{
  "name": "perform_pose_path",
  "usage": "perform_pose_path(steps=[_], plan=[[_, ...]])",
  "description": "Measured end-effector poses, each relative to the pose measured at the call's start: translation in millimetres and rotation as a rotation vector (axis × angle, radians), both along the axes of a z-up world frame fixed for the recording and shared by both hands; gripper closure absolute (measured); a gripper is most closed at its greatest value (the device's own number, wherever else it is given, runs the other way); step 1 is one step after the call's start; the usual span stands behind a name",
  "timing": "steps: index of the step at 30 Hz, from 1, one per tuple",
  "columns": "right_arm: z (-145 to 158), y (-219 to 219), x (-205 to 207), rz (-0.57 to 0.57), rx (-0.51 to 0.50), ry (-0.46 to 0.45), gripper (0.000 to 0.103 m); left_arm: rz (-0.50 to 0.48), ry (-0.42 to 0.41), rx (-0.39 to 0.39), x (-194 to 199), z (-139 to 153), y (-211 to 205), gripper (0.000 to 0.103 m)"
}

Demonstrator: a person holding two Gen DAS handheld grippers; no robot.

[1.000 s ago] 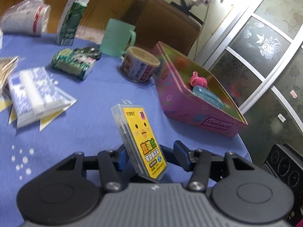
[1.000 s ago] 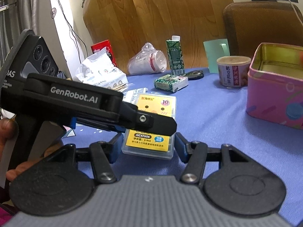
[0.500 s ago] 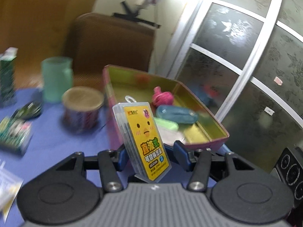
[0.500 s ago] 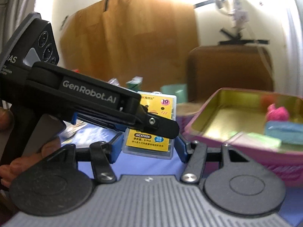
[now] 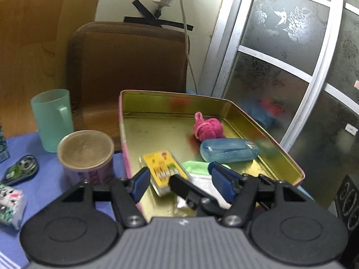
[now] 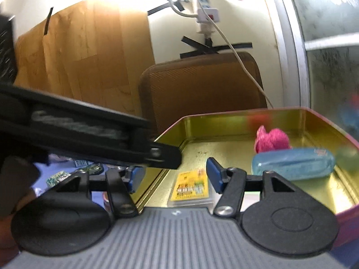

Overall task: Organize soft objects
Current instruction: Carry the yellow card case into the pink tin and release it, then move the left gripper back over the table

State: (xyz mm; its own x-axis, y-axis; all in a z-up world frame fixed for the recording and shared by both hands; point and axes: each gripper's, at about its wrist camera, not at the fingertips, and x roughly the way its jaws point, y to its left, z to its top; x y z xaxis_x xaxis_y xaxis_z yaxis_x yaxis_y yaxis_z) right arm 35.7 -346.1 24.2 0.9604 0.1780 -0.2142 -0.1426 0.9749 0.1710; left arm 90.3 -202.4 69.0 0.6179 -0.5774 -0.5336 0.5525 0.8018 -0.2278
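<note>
A pink tin (image 5: 258, 123) with a gold inside holds a pink pompom (image 5: 208, 130), a blue case (image 5: 228, 150), a green cloth (image 5: 195, 165) and a yellow card pack (image 5: 165, 170). The pack lies flat on the tin floor. My left gripper (image 5: 180, 180) hovers over it with jaws opening, and the pads do not touch it. In the right wrist view the right gripper (image 6: 174, 177) stands open above the pack (image 6: 190, 188) at the tin's (image 6: 224, 114) near corner. The left gripper's black body (image 6: 89, 134) crosses that view. The pompom (image 6: 271, 142) and blue case (image 6: 294, 163) lie further in.
Left of the tin on the blue cloth stand a round can (image 5: 86, 154) and a green cup (image 5: 52, 118). A correction tape (image 5: 21, 168) and a small packet (image 5: 10, 201) lie nearer. A brown chair back (image 5: 128, 67) rises behind, with a frosted glass door (image 5: 291, 56) at the right.
Both grippers swung right from over the table to over the tin. The left gripper let go of the yellow card pack, which now lies inside the tin.
</note>
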Motion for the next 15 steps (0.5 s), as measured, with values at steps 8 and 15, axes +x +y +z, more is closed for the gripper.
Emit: perform_pose_path(steps=[8,15], plan=[[-3,7,-20,-0.019,-0.029,-0.025,0.041,0.027,-0.016,-0.057,-27,-1,37,0.035],[-3,23,-42,-0.013,-0.061,-0.046,0.041,0.087,-0.031,-0.118,-56,-4,94,0.031]])
